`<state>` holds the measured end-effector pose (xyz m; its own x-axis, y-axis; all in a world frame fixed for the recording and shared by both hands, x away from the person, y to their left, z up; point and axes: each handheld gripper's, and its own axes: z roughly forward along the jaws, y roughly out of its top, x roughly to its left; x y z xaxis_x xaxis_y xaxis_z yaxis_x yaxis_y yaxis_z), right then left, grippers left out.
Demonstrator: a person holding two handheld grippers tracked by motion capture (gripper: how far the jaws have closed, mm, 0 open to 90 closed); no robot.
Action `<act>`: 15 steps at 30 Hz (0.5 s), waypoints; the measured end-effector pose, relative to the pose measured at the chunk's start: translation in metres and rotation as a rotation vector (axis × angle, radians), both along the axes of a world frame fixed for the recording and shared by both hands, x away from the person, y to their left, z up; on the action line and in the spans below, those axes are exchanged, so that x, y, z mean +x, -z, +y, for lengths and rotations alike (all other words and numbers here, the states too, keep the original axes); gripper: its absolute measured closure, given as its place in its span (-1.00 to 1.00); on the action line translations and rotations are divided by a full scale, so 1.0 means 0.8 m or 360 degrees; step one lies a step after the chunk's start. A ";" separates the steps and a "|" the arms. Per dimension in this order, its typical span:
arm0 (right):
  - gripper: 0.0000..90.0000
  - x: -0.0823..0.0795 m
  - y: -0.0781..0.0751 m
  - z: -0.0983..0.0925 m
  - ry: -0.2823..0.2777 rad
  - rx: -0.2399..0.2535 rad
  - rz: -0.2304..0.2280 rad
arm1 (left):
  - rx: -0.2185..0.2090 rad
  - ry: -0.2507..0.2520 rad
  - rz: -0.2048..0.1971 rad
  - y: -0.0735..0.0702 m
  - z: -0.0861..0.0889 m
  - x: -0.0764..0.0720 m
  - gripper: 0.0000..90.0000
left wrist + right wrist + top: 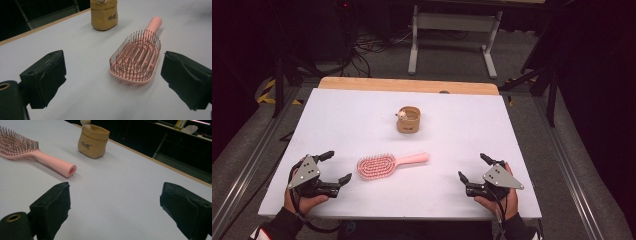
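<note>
I hold both grippers, left gripper (334,166) and right gripper (473,167), with jaws spread wide and empty, flanking the pink hairbrush (384,165); a tan pouch (408,119) stands beyond.

Overhead forward-down, claw views low, sharing hairbrush (377,167)

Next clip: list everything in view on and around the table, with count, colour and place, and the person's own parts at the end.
Oval plastic hairbrush: one, pink, bristles up, near-centre of table, handle pointing right.
Small soft fabric pouch: one, tan with dark lettering, upright beyond the brush, a small pale item poking out of its top.
Table: one, white top, wooden strip along the far edge.
Metal frame: one, grey, on the floor beyond the table.
Left gripper: one, black, open, left of the brush.
Right gripper: one, black, open, right of the brush handle.
</note>
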<state>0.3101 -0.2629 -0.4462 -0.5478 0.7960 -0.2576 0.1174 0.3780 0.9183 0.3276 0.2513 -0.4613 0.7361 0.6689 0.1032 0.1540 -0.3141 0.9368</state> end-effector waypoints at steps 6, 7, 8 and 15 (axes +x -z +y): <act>-0.77 -0.001 0.000 -0.004 0.0016 0.0001 0.0000 | 0.0017 0.0010 0.0013 0.002 -0.005 0.002 -0.83; -0.77 -0.001 0.000 -0.004 0.0016 0.0001 0.0000 | 0.0017 0.0010 0.0013 0.002 -0.005 0.002 -0.83; -0.75 0.001 0.000 -0.005 0.0026 0.0008 0.0000 | 0.0022 0.0011 0.0015 0.002 -0.005 0.002 -0.83; -0.68 0.005 -0.001 -0.004 0.0104 -0.0007 0.0000 | 0.0024 0.0004 0.0019 0.003 0.000 0.003 -0.82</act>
